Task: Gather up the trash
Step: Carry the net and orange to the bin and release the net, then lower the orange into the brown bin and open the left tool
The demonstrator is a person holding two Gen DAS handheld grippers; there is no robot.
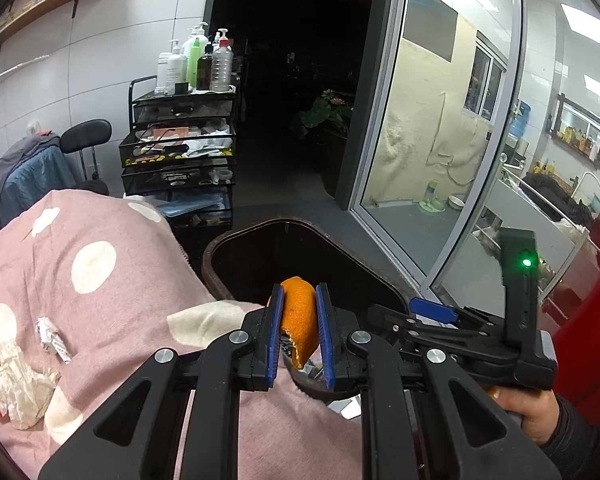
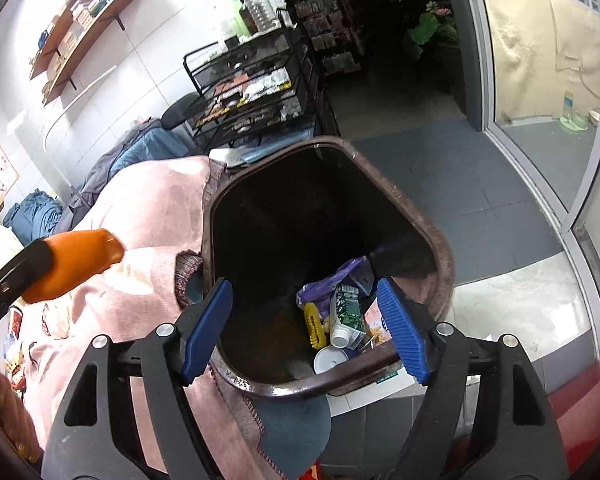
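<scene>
An orange peel (image 1: 299, 320) is clamped between the blue pads of the left gripper (image 1: 300, 300), just short of the brown trash bin (image 1: 220, 240). The right gripper (image 2: 306, 300) is held wide open and empty above the bin's rim, with a green carton (image 2: 346, 314) and purple wrapper (image 2: 340, 276) seen below inside.

My left gripper (image 1: 299, 320) points forward and down, its blue pads clamped on a piece of orange peel (image 1: 300, 320). My right gripper (image 2: 306, 330) tilts down too, jaws spread wide with nothing between the pads. My right hand (image 1: 528, 412) grips its handle.
</scene>
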